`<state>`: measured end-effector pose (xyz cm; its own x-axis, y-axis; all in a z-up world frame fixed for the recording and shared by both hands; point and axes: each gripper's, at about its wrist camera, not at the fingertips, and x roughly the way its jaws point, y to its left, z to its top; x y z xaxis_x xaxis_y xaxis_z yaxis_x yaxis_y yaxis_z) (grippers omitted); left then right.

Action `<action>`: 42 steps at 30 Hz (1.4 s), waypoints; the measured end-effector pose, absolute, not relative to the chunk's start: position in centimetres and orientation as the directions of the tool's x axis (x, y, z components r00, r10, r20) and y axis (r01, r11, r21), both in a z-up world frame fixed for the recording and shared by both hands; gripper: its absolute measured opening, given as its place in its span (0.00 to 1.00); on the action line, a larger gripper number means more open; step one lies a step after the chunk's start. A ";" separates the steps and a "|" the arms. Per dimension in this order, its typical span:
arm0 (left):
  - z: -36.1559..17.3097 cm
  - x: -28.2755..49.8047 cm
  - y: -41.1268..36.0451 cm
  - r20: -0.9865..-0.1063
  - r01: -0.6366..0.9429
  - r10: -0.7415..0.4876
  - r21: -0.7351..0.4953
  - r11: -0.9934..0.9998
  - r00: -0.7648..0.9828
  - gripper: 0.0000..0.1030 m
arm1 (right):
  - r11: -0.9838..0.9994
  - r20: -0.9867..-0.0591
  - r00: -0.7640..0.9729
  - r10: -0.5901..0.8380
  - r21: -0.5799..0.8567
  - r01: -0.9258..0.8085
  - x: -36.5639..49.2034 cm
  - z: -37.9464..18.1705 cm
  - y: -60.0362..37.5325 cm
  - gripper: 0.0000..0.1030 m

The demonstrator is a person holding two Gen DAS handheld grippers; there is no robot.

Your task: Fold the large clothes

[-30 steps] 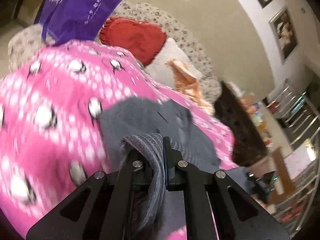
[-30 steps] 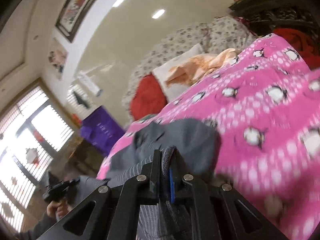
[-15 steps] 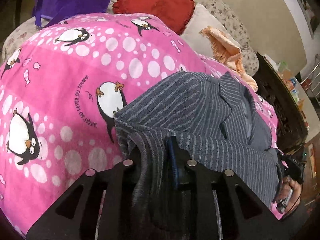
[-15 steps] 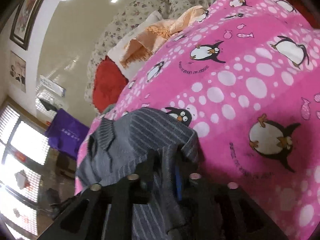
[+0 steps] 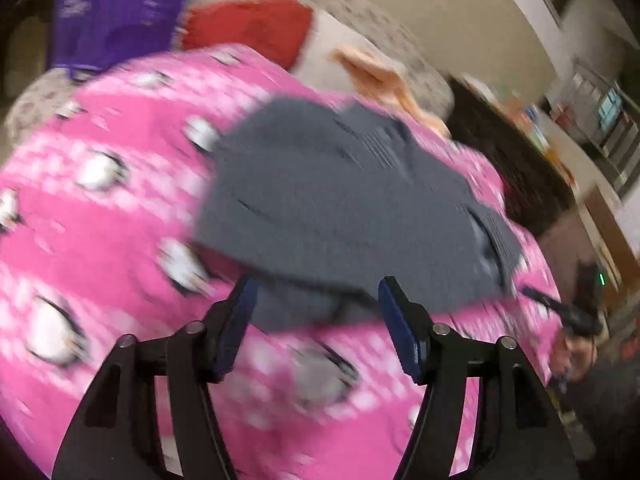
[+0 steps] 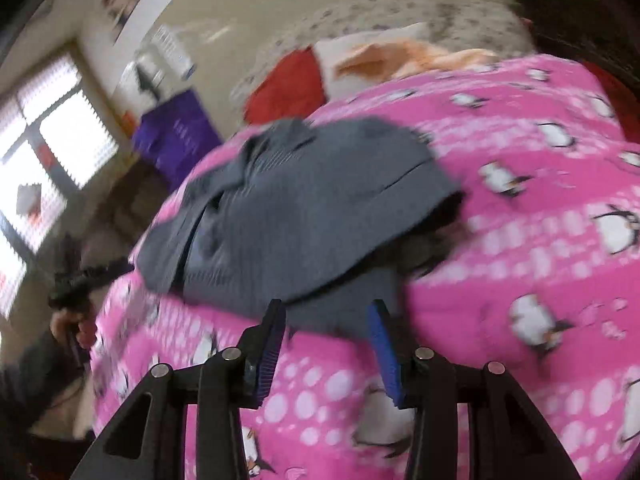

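Now both grippers stand wide open with nothing between their fingers. The left gripper (image 5: 314,308) has its blue-padded fingers (image 5: 236,320) spread apart, and the grey shirt (image 5: 344,208) lies just ahead of the tips, its near hem reaching down into the gap between them without being pinched. From this view the shirt spreads forward and to the right of the jaws, folded over itself, collar at the far end (both views are motion-blurred, so fine detail is lost).

The right gripper (image 6: 326,320) is likewise parted, pads (image 6: 384,344) bare. Its view shows the shirt (image 6: 296,216) directly ahead and up-left of the jaws, the near edge dipping between the fingertips; whether cloth touches either pad I cannot tell. A flap at the shirt's right side lifts off the surface, with shadow beneath it.

Under the shirt lies a pink blanket (image 5: 100,232) printed with penguins, which runs under and past both jaws on all sides. Beyond the shirt sit a red cushion (image 5: 248,24), a purple bag (image 5: 116,8) to its left, and an orange cloth (image 6: 404,56) on a white pillow.
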<state>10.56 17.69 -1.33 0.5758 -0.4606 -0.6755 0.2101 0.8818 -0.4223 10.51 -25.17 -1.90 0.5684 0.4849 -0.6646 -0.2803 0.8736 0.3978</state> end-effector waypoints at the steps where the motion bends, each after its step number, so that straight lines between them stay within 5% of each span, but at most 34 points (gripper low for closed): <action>1: -1.9 10.6 16.2 -0.694 0.230 -0.464 -0.409 0.883 0.550 0.51 | 0.878 -0.678 0.558 0.478 0.385 -0.284 11.0 -2.3 -24.4 0.31; 6: -3.8 13.4 11.3 -0.796 0.239 -0.348 -0.260 0.935 0.495 0.50 | 0.941 -0.777 0.538 0.328 0.220 -0.258 14.8 -3.4 -21.3 0.29; 15: -1.0 21.8 9.5 -0.794 0.221 -0.303 -0.216 0.951 0.527 0.51 | 0.938 -0.785 0.516 0.342 0.252 -0.239 22.4 -1.2 -19.7 0.29; 21: 3.7 28.6 11.8 -0.712 0.078 -0.205 -0.208 0.975 0.672 0.50 | 0.948 -0.603 0.734 0.314 0.240 -0.208 26.9 5.4 -20.4 0.29; 24: 5.2 28.1 13.1 -0.645 0.063 -0.221 -0.258 0.964 0.732 0.53 | 0.950 -0.570 0.764 0.304 0.242 -0.198 26.1 6.5 -21.3 0.34; 34: 2.3 21.9 14.1 -0.680 0.096 -0.286 -0.303 0.948 0.675 0.54 | 0.949 -0.636 0.710 0.301 0.269 -0.162 18.9 1.8 -26.1 0.35; 42: -1.1 13.8 17.8 -0.707 0.095 -0.304 -0.319 0.943 0.639 0.56 | 0.880 -0.673 0.607 0.422 0.466 -0.095 12.4 -4.3 -31.2 0.57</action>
<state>13.82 17.76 -1.11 0.6390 -0.3038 -0.7067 0.0952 0.9429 -0.3193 12.38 -31.17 -4.26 0.6073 0.4220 -0.6731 -0.0953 0.8798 0.4656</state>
